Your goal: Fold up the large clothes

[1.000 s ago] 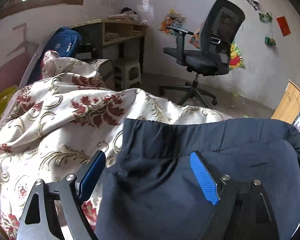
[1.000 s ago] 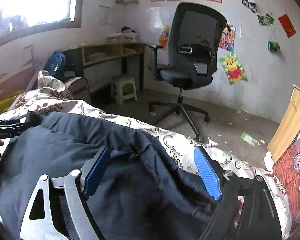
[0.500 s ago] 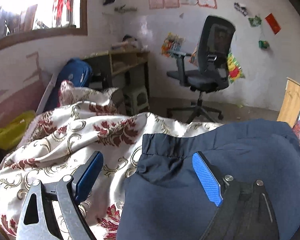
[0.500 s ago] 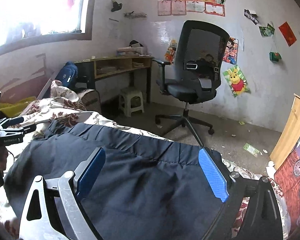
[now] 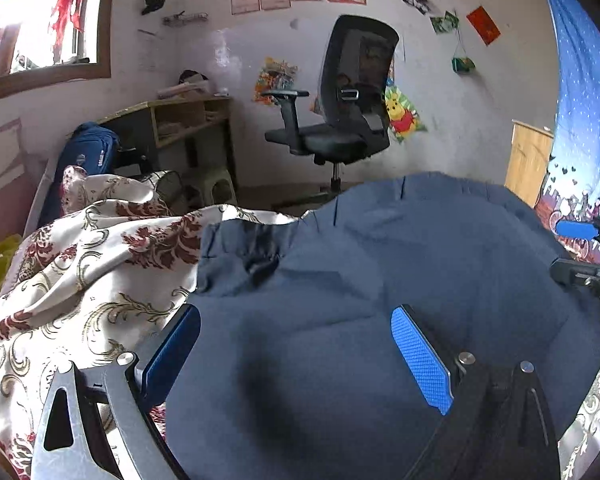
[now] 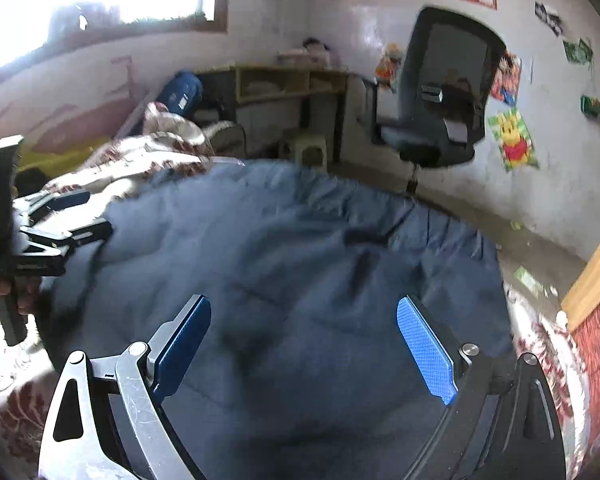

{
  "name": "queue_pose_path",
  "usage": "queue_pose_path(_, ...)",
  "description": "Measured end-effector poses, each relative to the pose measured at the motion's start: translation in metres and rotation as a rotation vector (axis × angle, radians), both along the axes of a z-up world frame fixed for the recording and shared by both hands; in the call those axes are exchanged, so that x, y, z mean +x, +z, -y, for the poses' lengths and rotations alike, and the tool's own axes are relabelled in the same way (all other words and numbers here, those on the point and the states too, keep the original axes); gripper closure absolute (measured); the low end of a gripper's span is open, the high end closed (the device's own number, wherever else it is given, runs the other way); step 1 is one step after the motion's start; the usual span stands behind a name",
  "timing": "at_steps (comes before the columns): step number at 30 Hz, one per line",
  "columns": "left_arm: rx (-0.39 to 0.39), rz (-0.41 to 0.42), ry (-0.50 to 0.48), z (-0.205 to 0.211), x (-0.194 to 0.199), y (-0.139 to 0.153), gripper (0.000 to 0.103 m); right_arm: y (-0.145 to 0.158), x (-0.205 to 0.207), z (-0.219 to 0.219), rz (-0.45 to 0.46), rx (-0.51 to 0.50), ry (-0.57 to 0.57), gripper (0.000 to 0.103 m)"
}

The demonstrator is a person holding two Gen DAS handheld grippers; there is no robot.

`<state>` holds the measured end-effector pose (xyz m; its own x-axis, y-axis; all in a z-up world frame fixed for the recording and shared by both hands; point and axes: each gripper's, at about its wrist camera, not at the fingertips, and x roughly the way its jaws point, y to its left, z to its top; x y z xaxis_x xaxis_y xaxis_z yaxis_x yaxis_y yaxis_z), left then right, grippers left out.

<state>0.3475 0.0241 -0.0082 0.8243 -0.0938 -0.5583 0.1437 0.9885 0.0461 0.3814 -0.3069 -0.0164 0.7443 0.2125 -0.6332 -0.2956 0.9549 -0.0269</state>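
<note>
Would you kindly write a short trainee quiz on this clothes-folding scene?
1. True or false: the left gripper is clamped on the navy garment.
2. What does the garment lie on: A) a floral bedspread, B) the office chair, C) the stool?
3. Fill in: the jaws of the right gripper stand ____.

Key: 1. False; its jaws stand wide, and have just been opening, above the cloth. 2. A. 3. Open; nothing is pinched between them.
</note>
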Motion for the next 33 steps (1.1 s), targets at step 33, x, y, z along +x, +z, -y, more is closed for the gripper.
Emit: queue_pose_path(33,-0.220,-0.272,0.264,-0.045,0.122,-0.050,0.000,-0.049,0.154,0.029,-0.112,0.127,-0.202,0.004)
